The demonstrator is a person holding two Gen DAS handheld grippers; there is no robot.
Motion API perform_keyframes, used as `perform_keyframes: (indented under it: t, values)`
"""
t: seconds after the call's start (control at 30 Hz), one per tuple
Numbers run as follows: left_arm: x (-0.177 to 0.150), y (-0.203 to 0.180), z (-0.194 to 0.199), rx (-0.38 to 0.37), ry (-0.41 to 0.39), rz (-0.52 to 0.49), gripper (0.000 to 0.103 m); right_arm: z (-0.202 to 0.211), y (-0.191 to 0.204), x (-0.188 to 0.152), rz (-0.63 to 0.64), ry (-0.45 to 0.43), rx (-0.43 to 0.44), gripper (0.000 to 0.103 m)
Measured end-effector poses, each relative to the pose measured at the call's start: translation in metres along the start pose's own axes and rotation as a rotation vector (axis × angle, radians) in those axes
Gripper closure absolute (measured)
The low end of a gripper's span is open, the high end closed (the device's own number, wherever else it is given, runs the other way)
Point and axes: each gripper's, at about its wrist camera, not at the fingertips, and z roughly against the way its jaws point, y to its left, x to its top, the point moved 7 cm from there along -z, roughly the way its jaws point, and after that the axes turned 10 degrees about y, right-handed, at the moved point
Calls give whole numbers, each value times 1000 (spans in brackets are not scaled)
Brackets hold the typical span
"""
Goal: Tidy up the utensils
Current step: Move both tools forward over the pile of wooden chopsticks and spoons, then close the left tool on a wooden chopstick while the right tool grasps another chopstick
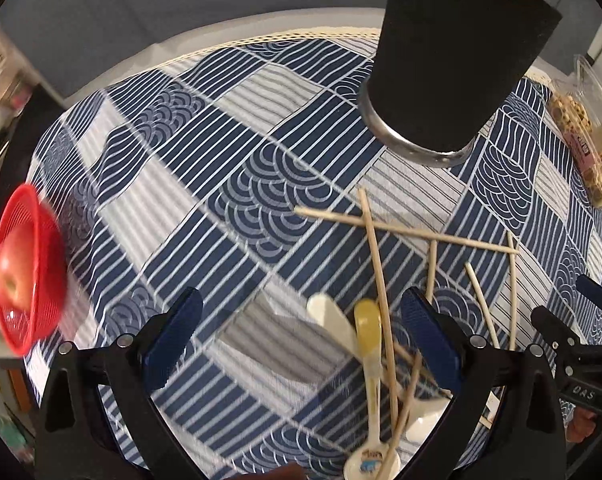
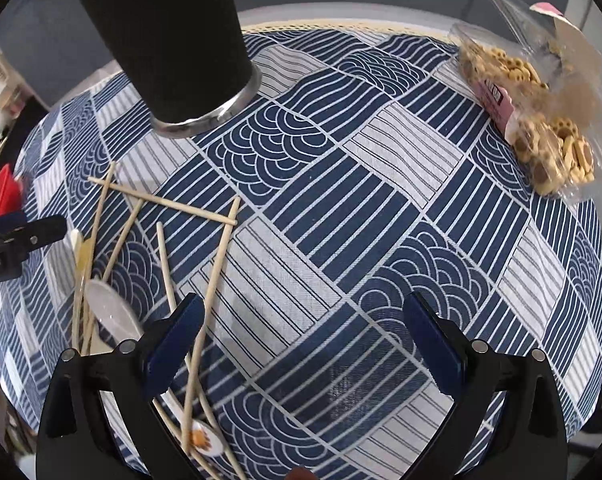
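A tall black utensil holder [image 1: 457,60] with a metal base stands on the blue patterned tablecloth; it also shows in the right wrist view [image 2: 173,44]. Several wooden chopsticks [image 1: 405,230] and white and yellow spoons [image 1: 367,332] lie scattered in front of it. My left gripper [image 1: 301,340] is open above the cloth, with the spoons near its right finger. My right gripper [image 2: 303,340] is open and empty over bare cloth; chopsticks [image 2: 217,276] and a white spoon [image 2: 113,316] lie by its left finger.
A red mesh basket [image 1: 27,268] with an apple sits at the table's left edge. A clear bag of biscuits [image 2: 537,120] lies at the far right. The right gripper's body [image 1: 581,344] shows at the left view's right edge.
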Motion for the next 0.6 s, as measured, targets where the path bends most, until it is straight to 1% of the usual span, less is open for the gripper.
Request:
perform_keyframes:
  t: [0.1, 0.17, 0.23, 0.3, 0.33, 0.37, 0.4, 0.6]
  values:
    - [12, -3, -9, -21, 14, -23, 6, -4, 5, 4, -16, 12, 12, 8]
    - [18, -5, -16, -21, 19, -38, 6, -5, 6, 6, -29, 16, 8, 8]
    - [22, -7, -23, -14, 25, -56, 6, -10, 7, 8, -48, 23, 2, 8]
    - [24, -11, -33, -11, 38, -74, 6, -20, 4, 7, -69, 53, -28, 8]
    - [24, -11, -40, 1, 54, -77, 4, -23, 2, 8, -75, 50, -65, 7]
    - [23, -10, -43, -21, 48, -65, 4, -22, 1, 8, -77, 35, -75, 7]
    - [23, -8, -45, -38, 51, -51, 4, -22, 0, 8, -86, 35, -70, 7]
    - [25, -7, -44, -37, 43, -103, 4, -19, -5, 5, -80, 13, -69, 6]
